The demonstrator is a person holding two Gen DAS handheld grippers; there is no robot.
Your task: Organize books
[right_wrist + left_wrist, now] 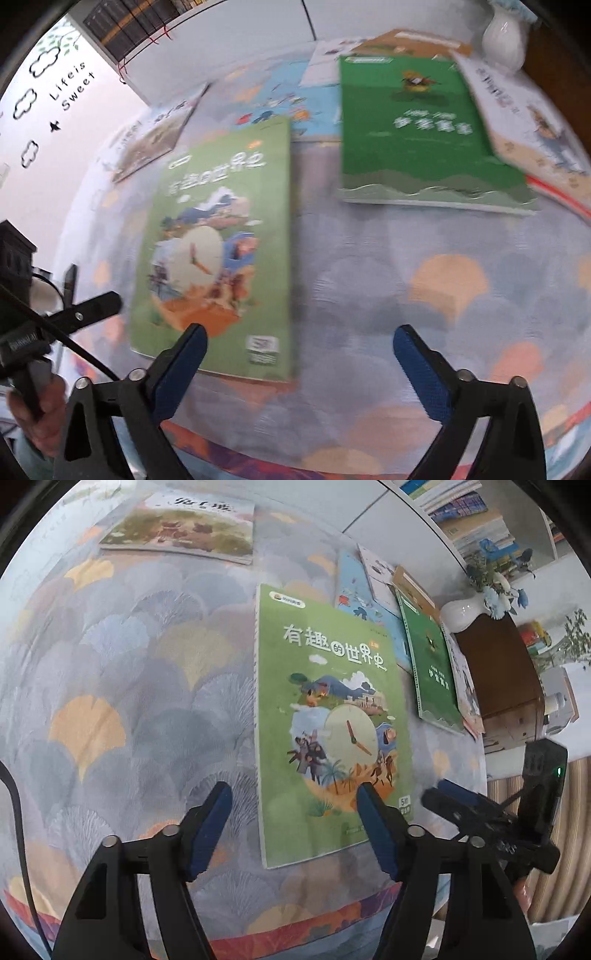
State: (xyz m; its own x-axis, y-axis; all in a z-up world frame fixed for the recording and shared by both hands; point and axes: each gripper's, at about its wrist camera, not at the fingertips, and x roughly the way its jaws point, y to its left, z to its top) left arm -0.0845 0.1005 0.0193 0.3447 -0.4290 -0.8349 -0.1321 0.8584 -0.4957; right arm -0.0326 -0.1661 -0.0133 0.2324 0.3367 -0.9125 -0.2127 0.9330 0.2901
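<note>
Two grippers, left gripper (293, 821) and right gripper (299, 363), we see both with jaws apart, empty, above light green book (328, 716) flat on patterned counter (147, 686), dark green book (417, 125) beyond

A light-green book (328, 720) with a clock-and-landscape cover lies flat and closed, face up, on the fan-patterned tablecloth (147, 686). Beyond its far right corner, a dark-green book (430, 664) rests atop a loose overlapping spread that includes a pale-blue picture book (354, 598), a white one (380, 576) and a tan one (410, 581). Well apart to its far left lies a brown-and-green illustrated book (184, 528), also flat.
</note>
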